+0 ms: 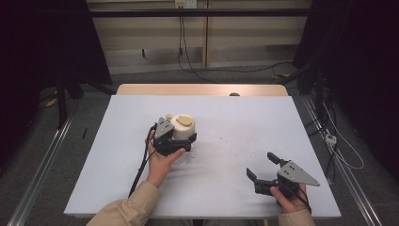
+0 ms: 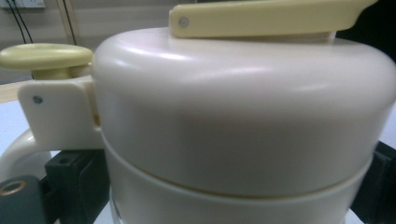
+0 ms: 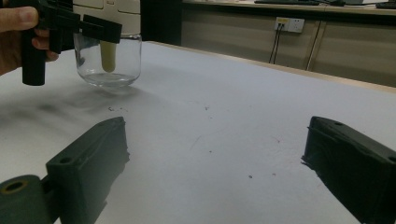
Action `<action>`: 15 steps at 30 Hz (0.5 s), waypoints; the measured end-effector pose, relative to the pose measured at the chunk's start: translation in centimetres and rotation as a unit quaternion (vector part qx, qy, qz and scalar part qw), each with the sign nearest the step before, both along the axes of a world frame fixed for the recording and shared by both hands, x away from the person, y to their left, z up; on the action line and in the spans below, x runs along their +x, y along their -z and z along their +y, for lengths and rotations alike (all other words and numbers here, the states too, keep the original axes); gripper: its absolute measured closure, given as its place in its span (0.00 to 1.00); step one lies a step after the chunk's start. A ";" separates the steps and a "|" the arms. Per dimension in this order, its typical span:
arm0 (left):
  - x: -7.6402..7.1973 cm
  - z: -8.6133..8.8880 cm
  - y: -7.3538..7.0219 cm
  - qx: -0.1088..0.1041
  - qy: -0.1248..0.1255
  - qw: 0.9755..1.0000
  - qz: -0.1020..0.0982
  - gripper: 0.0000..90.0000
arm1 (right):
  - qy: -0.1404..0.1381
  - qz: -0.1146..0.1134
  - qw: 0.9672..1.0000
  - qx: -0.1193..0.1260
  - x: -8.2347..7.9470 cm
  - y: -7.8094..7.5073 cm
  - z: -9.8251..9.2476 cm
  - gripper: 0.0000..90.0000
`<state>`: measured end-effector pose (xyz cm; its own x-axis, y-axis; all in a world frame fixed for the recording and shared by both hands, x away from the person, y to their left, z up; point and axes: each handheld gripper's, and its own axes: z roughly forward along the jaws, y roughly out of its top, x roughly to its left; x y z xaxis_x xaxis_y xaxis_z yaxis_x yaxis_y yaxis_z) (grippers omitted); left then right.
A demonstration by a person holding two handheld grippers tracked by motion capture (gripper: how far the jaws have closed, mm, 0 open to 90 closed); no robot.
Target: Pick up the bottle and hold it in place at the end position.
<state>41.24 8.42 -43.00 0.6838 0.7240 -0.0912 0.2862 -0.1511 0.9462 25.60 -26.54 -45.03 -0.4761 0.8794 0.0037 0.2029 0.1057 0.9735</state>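
Note:
A glass jar [image 1: 182,126] with a cream lid and a pale yellow lever on top stands left of the table's middle. My left gripper [image 1: 181,137] is shut on the jar just below the lid, one black jaw on each side. In the left gripper view the cream lid [image 2: 233,116] sits between the jaws, with a yellow knob [image 2: 44,56] at its left. In the right gripper view the jar's clear glass base [image 3: 109,60] rests on the table, a yellowish tube inside. My right gripper [image 1: 260,165] is open near the front right, nothing between its jaws [image 3: 215,154].
A white mat [image 1: 235,117] covers the table; a wooden strip [image 1: 202,89] shows at the back edge, with a small dark object [image 1: 234,94] on it. Cables run over the floor behind and to the right. Small dark specks dot the mat's middle.

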 end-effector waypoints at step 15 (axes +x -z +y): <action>0.6 -1.2 -0.2 -0.005 0.006 1.000 0.002 0.06 | -0.001 -0.001 1.000 -0.001 0.1 0.0 0.0 0.06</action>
<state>41.81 7.21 -42.77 0.6914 0.7153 -0.1018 0.2886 -0.1442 0.9465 25.67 -26.53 -45.05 -0.4775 0.8786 0.0021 0.2016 0.1072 0.9736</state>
